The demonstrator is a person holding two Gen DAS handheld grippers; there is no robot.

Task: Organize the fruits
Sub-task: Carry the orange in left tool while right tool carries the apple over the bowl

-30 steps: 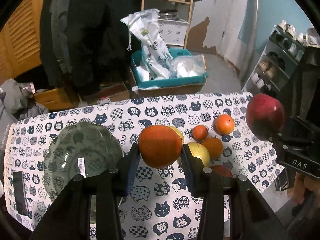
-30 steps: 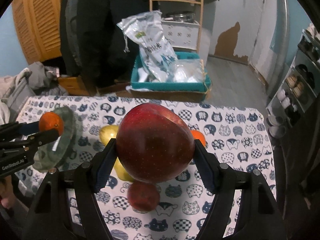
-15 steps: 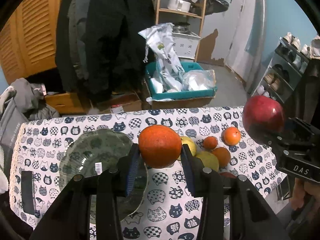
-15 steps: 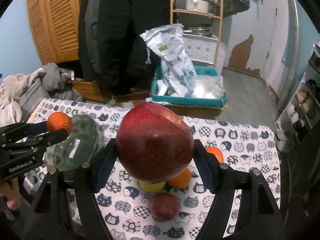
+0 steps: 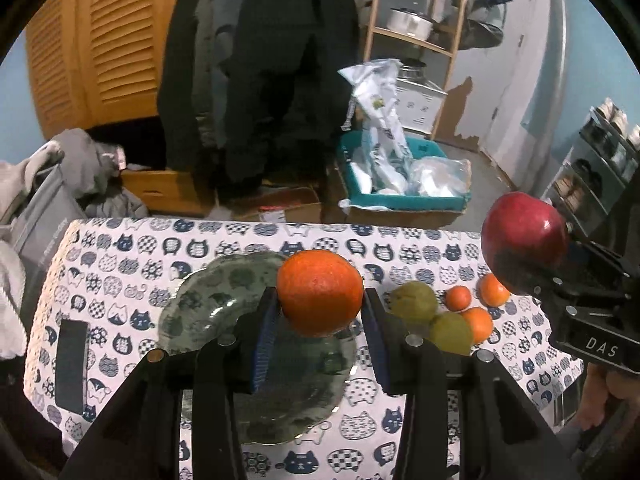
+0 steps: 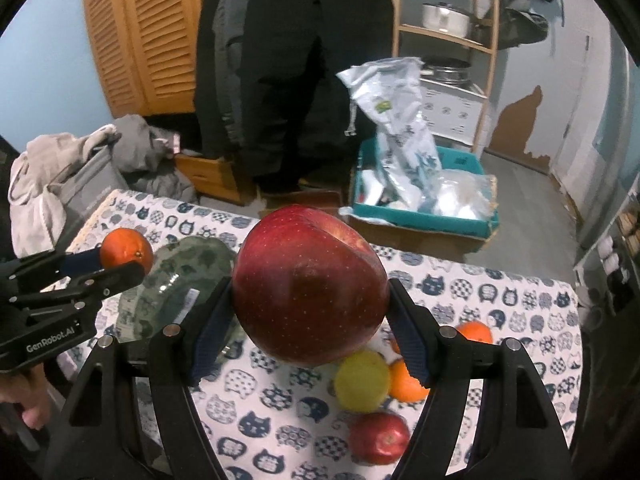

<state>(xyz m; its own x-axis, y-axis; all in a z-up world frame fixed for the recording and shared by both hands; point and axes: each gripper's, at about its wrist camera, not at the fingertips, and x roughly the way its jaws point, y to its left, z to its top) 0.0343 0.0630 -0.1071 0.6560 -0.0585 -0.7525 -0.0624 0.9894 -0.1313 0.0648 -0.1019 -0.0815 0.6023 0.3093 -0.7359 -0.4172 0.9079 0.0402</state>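
My left gripper (image 5: 318, 316) is shut on an orange (image 5: 319, 292), held in the air above the green glass plate (image 5: 208, 304). My right gripper (image 6: 310, 326) is shut on a big red apple (image 6: 308, 288), also lifted, just right of the plate (image 6: 180, 276). In the left wrist view that apple (image 5: 524, 246) shows at the right in the other gripper. In the right wrist view the orange (image 6: 126, 252) shows at the left. Two green-yellow fruits (image 5: 414, 302), several small oranges (image 5: 478, 322) and a small red apple (image 6: 378, 438) lie on the cat-print cloth (image 5: 120, 272).
A dark flat object (image 5: 72, 366) lies on the cloth left of the plate. Beyond the table's far edge stand a teal bin with bags (image 5: 404, 184), hanging dark coats (image 5: 260, 80), a wooden shelf (image 5: 416, 36) and a pile of grey clothes (image 5: 80, 172).
Both grippers have moved left with their fruit. The orange now hangs over the plate, and the big apple has come closer to it. The loose fruits have slid rightward in both views.
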